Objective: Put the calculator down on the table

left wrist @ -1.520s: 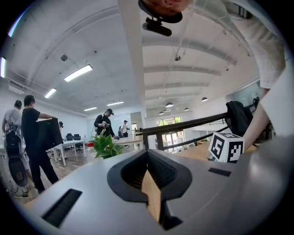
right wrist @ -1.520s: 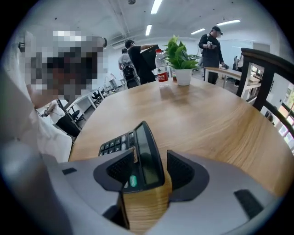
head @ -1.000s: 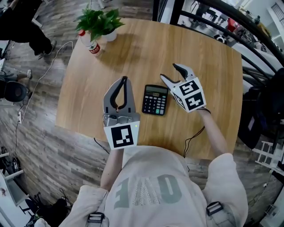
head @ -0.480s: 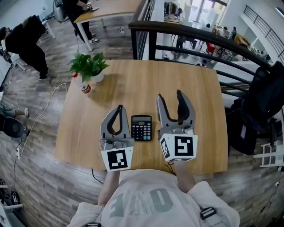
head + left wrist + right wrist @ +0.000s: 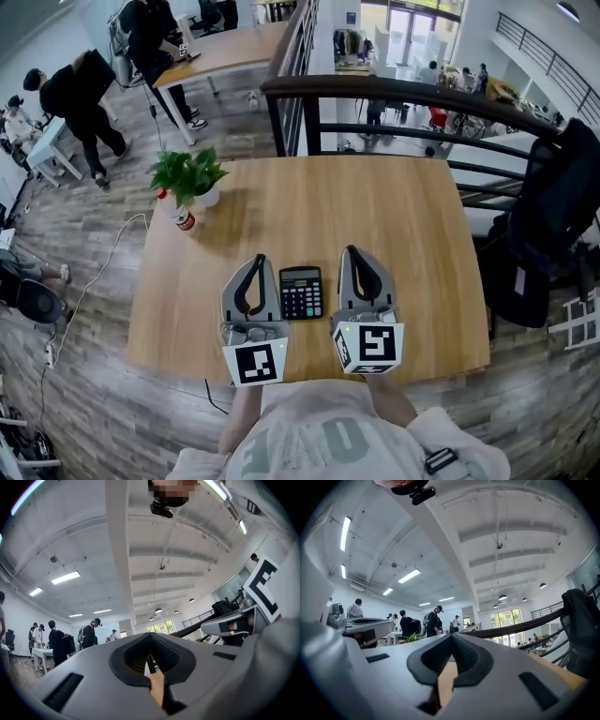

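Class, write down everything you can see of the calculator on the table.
The calculator is a small dark desk model with a pale display strip at its far end and rows of keys below it; the key labels are too small to read. It lies flat, face up, on the wooden table, near the person's edge, between the left gripper and the right gripper. Both have their fingers closed on nothing, so neither holds it.
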The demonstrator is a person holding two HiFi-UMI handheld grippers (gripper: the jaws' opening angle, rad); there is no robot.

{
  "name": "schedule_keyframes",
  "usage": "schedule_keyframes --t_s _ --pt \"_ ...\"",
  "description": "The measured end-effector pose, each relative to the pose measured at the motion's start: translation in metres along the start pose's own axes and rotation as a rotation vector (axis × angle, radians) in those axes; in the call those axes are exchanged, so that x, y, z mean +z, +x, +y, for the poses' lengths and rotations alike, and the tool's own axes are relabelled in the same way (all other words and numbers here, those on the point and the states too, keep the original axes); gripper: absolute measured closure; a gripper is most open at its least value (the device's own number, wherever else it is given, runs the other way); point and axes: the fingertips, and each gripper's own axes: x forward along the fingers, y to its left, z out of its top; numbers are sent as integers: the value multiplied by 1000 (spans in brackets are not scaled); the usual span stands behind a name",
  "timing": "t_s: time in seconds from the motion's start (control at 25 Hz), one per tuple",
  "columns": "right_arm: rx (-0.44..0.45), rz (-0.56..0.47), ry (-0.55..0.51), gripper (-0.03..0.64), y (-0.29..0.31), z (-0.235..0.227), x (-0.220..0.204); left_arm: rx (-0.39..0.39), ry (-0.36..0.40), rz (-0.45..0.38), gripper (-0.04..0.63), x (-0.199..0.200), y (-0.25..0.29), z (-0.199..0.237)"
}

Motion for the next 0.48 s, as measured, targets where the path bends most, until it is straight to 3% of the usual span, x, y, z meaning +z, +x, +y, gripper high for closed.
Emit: schedule_keyframes --t_s 0.48 --pt "-5 33 -43 597 -13 2 -5 -16 -37 -30 586 5 -4 -7"
